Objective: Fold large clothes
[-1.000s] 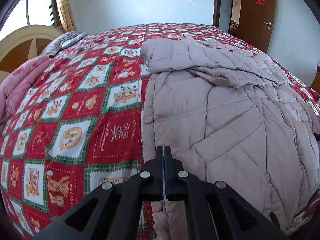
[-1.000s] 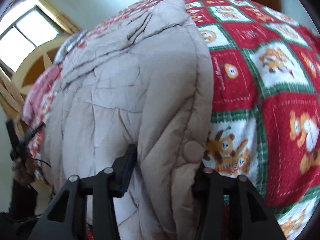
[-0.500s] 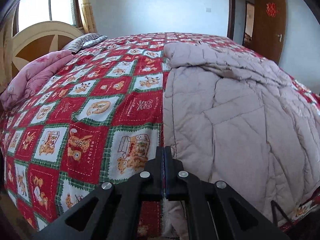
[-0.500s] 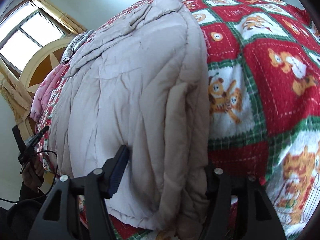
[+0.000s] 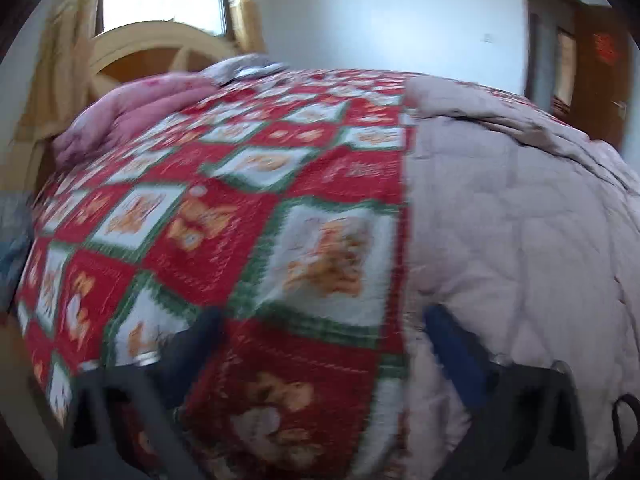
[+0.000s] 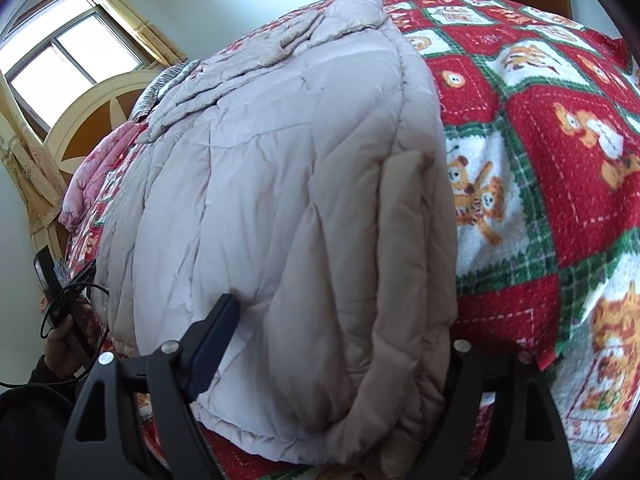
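**Both claws spread at the coat's near edge**

The padded coat (image 6: 280, 184) lies flat on the bedspread (image 6: 560, 152). The right gripper (image 6: 340, 340) gapes around its hem fold; the left gripper (image 5: 320, 336) is spread wide, gripping nothing.

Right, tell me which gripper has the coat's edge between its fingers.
The right gripper: the beige coat bulges between its open fingers; the left gripper frames mostly blanket.
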{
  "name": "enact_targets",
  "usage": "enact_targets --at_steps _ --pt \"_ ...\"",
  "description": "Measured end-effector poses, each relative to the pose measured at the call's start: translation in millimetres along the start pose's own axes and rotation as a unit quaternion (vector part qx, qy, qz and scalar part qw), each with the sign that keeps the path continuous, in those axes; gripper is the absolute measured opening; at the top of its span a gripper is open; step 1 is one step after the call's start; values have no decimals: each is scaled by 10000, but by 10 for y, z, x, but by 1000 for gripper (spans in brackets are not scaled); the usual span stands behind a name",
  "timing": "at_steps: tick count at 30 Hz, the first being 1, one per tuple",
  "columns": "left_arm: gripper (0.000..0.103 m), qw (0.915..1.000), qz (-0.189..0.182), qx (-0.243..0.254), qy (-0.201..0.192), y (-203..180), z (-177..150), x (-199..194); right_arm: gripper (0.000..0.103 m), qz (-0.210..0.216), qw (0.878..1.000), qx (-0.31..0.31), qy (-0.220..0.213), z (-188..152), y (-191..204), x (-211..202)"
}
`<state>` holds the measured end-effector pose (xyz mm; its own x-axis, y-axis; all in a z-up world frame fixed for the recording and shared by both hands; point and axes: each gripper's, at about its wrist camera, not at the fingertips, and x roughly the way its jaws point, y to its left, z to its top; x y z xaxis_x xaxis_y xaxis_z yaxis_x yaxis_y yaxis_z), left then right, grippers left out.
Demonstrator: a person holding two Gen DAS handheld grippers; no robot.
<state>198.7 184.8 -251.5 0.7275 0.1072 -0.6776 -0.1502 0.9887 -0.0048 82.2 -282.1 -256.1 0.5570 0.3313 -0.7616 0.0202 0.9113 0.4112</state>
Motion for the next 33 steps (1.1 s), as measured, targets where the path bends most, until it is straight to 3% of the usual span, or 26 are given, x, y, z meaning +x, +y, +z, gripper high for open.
enact_targets --at_steps 1,3,6,8,10,12,15,16,18,19,20,27,33 --pt "102 9996 -162 -213 -17 86 -10 10 84 -2 10000 -6 -19 -7 5 2" --pt "102 9999 -17 -87 -52 38 -4 -1 85 -19 10000 -44 -66 -22 23 5" --pt "102 9976 -690 -102 26 -8 26 -80 86 -65 9998 -144 -104 -34 60 15" --pt "102 9916 -1284 -176 6 -44 4 -171 86 -68 9998 -150 -101 -35 75 6" --pt "102 9862 -1629 44 276 -162 -34 -180 86 -22 9999 -129 -112 -44 67 -17" --pt "102 9831 -1779 195 375 -259 -84 -142 85 66 9999 -79 -119 -62 46 -40" --pt "102 9803 -1896 274 474 -290 -101 -98 75 54 9999 -125 -33 -105 34 -49" --pt "93 9786 -1984 296 451 -279 -95 -120 68 57 9999 -147 8 -121 31 -55" --pt "30 9695 -2341 456 559 -326 -72 -142 47 106 9998 -155 71 -152 29 -65" --pt "24 9639 -2537 531 605 -363 -55 -171 31 244 9996 -113 87 -164 24 -67" --pt "16 9632 -2555 650 526 -400 -38 -237 23 370 9993 -50 46 -169 20 -80" --pt "11 9510 -3030 607 -22 -319 372 -613 14 683 9970 140 -348 -76 50 -208" --pt "10 9352 -3412 691 -644 -271 709 -1061 14 1037 9886 -84 -1087 213 322 -688"
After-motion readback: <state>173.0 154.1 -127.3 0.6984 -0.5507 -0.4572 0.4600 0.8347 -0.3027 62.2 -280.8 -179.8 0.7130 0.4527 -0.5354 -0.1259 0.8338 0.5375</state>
